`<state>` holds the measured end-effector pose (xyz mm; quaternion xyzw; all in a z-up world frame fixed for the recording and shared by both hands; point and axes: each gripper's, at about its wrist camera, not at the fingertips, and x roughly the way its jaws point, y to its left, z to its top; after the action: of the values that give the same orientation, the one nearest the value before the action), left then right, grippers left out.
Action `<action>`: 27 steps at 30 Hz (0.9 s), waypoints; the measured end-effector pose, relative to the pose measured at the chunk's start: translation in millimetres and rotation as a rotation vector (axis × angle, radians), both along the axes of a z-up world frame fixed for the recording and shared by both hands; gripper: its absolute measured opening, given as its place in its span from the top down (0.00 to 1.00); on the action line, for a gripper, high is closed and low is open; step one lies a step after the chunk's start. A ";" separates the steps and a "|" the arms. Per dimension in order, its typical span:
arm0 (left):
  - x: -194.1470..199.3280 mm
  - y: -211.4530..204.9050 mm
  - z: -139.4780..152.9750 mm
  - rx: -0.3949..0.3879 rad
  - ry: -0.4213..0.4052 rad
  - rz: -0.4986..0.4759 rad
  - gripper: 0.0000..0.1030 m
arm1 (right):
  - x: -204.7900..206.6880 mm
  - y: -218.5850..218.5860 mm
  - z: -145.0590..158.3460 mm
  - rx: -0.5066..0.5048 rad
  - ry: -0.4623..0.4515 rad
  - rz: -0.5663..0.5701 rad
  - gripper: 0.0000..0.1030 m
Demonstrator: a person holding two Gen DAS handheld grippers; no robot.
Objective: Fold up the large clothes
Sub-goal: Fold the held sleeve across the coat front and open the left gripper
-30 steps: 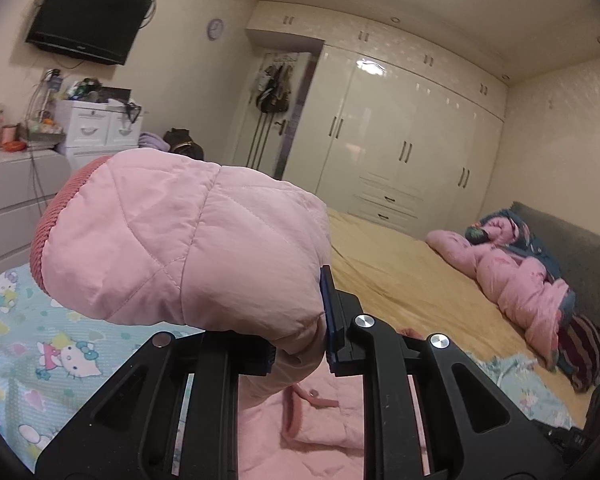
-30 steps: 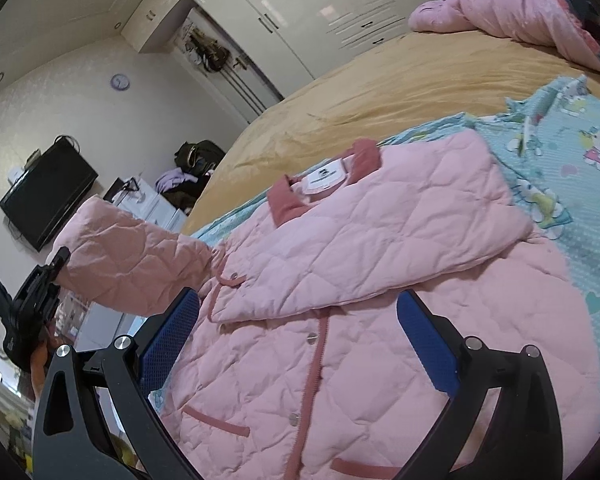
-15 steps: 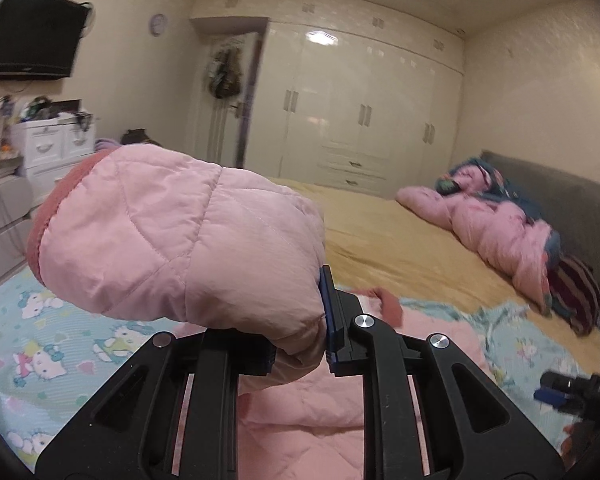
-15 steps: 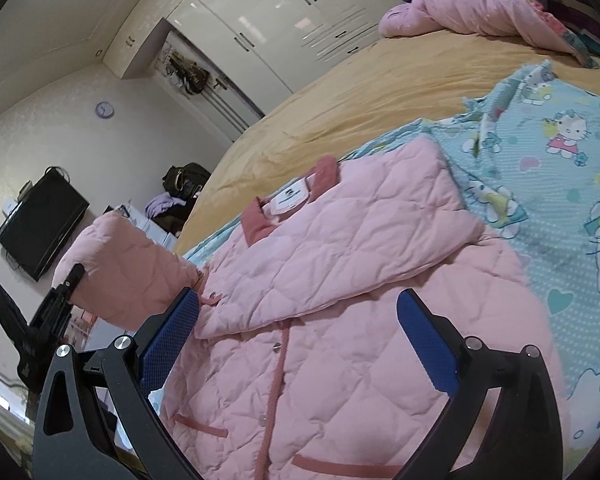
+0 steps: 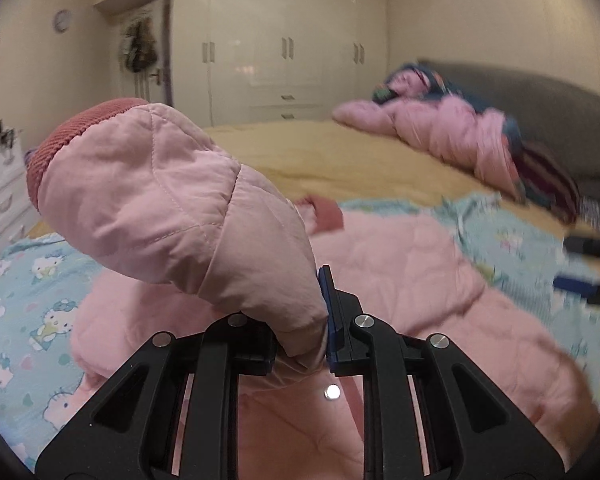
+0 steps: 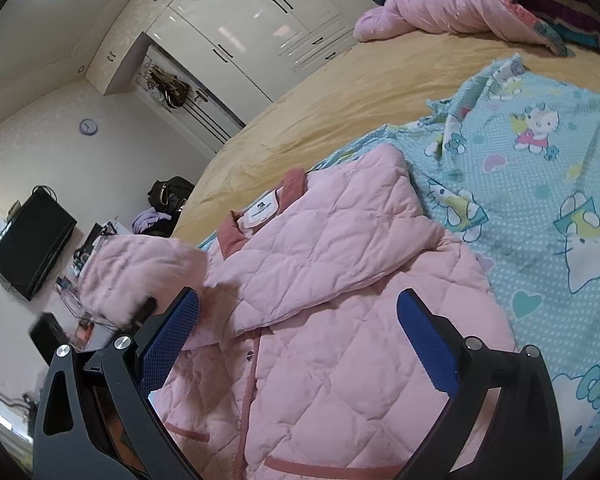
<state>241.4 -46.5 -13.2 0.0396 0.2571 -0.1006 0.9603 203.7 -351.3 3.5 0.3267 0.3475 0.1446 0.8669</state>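
A pink quilted jacket [image 6: 340, 280] lies front up on a Hello Kitty blanket [image 6: 560, 184] on the bed, its right sleeve folded across the chest. My left gripper [image 5: 300, 320] is shut on the jacket's left sleeve [image 5: 172, 200] and holds it up over the jacket body [image 5: 400, 280], the ribbed dark pink cuff pointing up and left. The lifted sleeve also shows in the right wrist view [image 6: 140, 276]. My right gripper [image 6: 296, 340] is open and empty, hovering above the jacket's lower front.
A yellow bedspread [image 6: 340, 92] covers the far bed. A pile of pink bedding [image 5: 452, 136] lies by the grey headboard [image 5: 540, 108]. White wardrobes [image 5: 284, 52] stand behind. A TV [image 6: 32, 240] and a white dresser [image 5: 0, 184] stand left of the bed.
My left gripper has swung right with the sleeve, carrying it from beside the bed to over the jacket body. My right gripper has stayed open, shifting slightly.
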 end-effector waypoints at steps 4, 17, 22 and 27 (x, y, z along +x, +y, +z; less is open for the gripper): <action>1.6 -12.8 -19.3 0.062 0.042 -0.040 0.89 | 2.0 -1.6 -3.4 0.004 0.011 -0.009 0.04; -6.8 -51.5 -57.3 0.249 0.107 -0.182 0.75 | 7.1 -4.0 -7.0 -0.004 0.039 -0.039 0.04; -17.4 -59.0 -59.7 0.274 0.126 -0.231 0.50 | 9.9 -3.8 -8.5 -0.012 0.048 -0.046 0.04; -28.7 -60.6 -55.4 0.173 0.203 -0.341 0.20 | 17.8 3.1 -15.5 0.015 0.076 -0.020 0.04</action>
<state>212.7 -107.1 -68.7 0.1544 0.3499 -0.2427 0.8915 221.5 -348.2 -12.0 0.3419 0.3757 0.1258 0.8521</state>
